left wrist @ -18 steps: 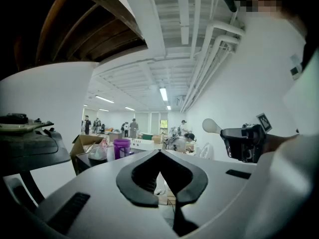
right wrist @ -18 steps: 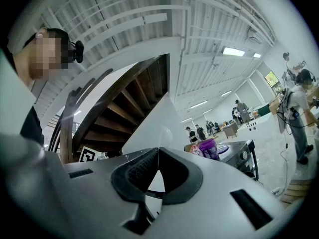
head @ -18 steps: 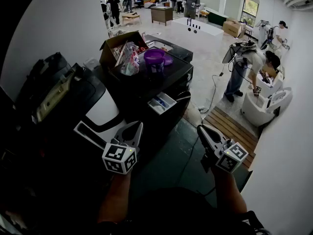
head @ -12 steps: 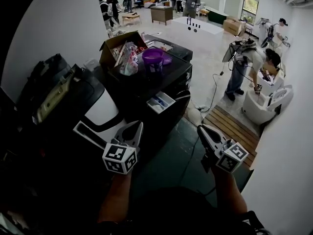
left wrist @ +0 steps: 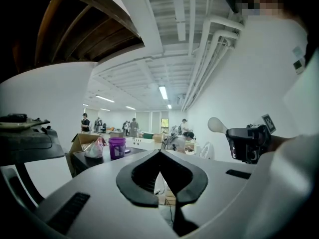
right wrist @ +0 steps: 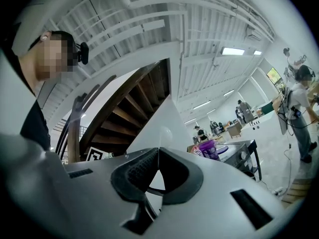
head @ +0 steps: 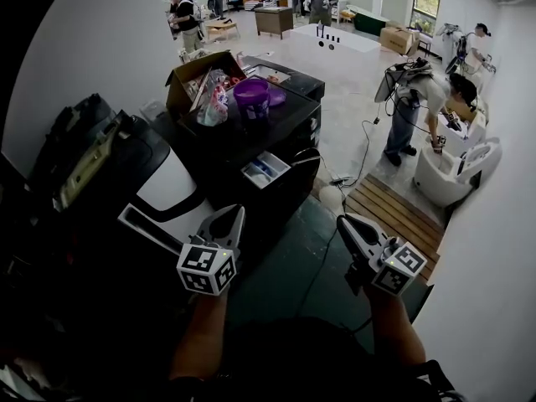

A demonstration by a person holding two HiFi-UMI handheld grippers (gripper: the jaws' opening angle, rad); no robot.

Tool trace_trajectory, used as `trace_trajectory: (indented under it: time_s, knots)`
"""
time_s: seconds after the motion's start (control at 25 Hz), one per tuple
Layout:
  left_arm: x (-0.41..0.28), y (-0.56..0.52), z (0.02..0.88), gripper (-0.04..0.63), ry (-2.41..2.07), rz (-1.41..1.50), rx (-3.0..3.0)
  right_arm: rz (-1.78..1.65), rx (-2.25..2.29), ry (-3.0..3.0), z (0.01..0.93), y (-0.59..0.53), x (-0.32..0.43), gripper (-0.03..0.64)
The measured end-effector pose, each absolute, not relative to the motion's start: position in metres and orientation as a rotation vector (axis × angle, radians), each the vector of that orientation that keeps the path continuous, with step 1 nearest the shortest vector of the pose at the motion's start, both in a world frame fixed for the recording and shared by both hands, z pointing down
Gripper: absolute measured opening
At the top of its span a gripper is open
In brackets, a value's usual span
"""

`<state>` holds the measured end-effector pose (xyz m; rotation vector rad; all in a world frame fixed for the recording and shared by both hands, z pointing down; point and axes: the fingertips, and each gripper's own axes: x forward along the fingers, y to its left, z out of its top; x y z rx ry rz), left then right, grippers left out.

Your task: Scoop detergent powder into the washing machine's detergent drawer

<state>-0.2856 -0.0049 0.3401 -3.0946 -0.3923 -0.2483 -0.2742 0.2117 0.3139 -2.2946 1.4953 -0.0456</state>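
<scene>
Left gripper (head: 228, 219) — jaws together, nothing between them. Detergent drawer (head: 265, 171) stands pulled out at the front top edge of the washing machine (head: 293, 121), with a purple tub (head: 250, 95) on its top. Right gripper (head: 343, 222) — jaws clamped on a white scoop (head: 330, 198).

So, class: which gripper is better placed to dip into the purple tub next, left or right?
Right. The right gripper holds the white scoop, while the left gripper is shut on nothing. Neither is near the purple tub yet.
</scene>
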Motion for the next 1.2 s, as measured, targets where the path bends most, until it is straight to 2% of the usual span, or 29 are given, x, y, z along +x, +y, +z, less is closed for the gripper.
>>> trace_trajectory:
  time_s: [0.4,0.72,1.2]
  knots:
    - [-0.282,0.030,0.351,0.008,-0.413,-0.275,-3.098,-0.103,-2.277,1.441,0.329,0.249,-0.270,0.021]
    - [-0.253,0.035,0.357,0.008,-0.455,-0.282,-3.095,-0.145,-2.272,1.376,0.331,0.248,-0.243,0.021]
    - [-0.135,-0.026,0.381,0.008,-0.473,-0.330,-3.135,-0.211,-2.305,1.386,0.353,0.191,-0.126,0.021]
